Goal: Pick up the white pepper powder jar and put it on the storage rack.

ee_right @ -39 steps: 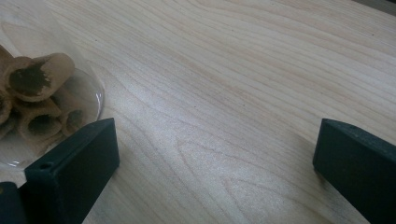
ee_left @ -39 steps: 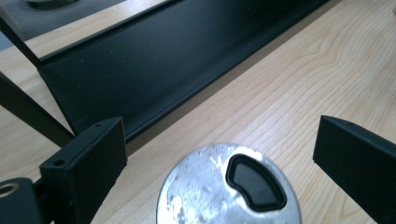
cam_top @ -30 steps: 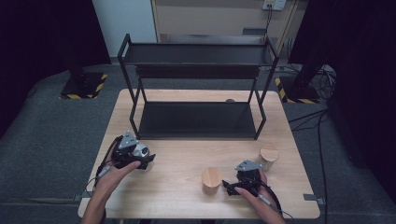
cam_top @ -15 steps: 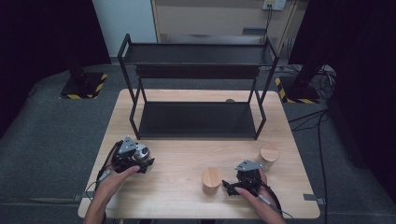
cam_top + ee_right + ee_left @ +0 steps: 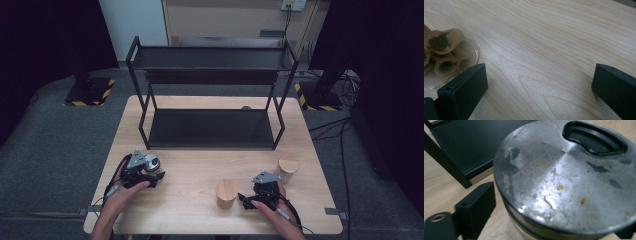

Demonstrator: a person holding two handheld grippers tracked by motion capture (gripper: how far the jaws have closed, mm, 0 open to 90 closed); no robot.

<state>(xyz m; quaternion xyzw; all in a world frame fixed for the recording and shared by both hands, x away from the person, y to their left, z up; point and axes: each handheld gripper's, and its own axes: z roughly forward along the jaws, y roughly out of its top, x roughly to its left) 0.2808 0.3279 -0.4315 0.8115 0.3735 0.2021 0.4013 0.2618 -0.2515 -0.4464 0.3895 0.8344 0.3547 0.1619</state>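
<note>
A glass jar with a scuffed metal lid (image 5: 152, 162) stands near the table's front left. In the left gripper view the jar's lid (image 5: 564, 182) looms large. My left gripper (image 5: 154, 173) has its jaws on either side of it. The jaws have just been closing, and a sliver of wood still shows between the left fingertip (image 5: 475, 210) and the glass. My right gripper (image 5: 246, 200) rests low at the front right. Its jaws stand wide apart over bare wood (image 5: 539, 85). A glass jar of rolled brown sticks (image 5: 442, 55) sits just beyond its left jaw.
A black two-tier metal rack (image 5: 212, 100) takes up the back half of the wooden table (image 5: 190, 210). Two wooden-lidded jars stand at the front right, one (image 5: 226, 193) left of the right gripper and one (image 5: 288, 167) behind it. Cables lie on the floor at the right.
My left gripper has sunk a little around the metal-lidded jar. The right hand has kept still.
</note>
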